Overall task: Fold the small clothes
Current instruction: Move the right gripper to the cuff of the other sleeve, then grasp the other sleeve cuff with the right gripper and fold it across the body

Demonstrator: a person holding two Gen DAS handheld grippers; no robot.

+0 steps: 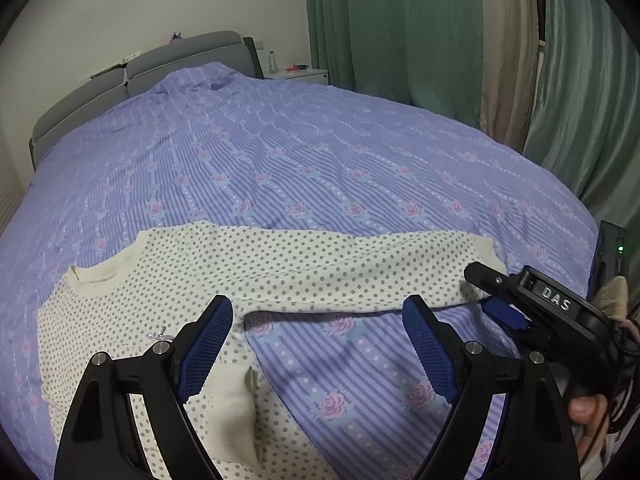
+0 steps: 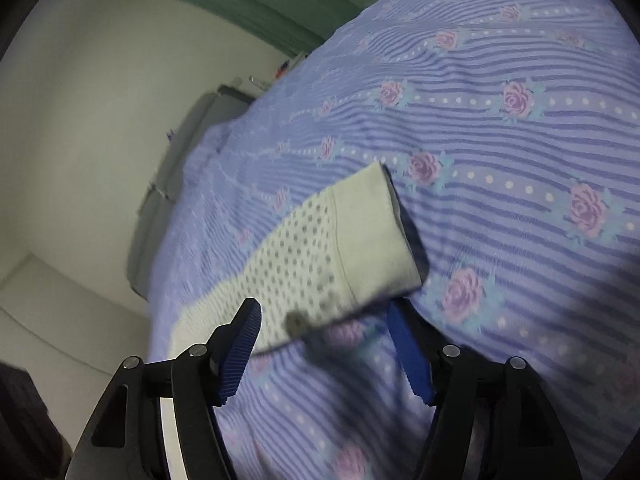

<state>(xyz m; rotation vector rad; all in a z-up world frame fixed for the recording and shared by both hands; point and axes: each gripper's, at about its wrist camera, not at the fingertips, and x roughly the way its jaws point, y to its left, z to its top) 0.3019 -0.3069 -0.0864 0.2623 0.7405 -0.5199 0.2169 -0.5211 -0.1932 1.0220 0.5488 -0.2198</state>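
- Left hand-held gripper [image 1: 318, 340] hangs with its jaws wide apart and nothing between them, low in the left wrist view, over the spot where the sleeve [image 1: 340, 276] meets the body of the shirt [image 1: 132, 312].
- Right hand-held gripper [image 2: 324, 344] also has its jaws apart; the pads press on nothing. Its tips sit just short of the cuff [image 2: 372, 240], which lies in the middle of the right wrist view.
- The shirt, cream with grey dots, lies flat on the bed [image 1: 320, 152], collar at middle left of the left wrist view, one sleeve stretched out to the right.
- Step in hand, as I judge it: take the cuff to fold the sleeve in over the body.
- Do it well: slide one pad under the cuff's edge so both layers are pinched, not the bed cover beneath.
- Lift only a little, carry the sleeve across towards the collar side, and lay it flat.
- Left gripper could pin the armpit seam so the body does not drag.
- Risk: catching the striped cover along with the cuff.
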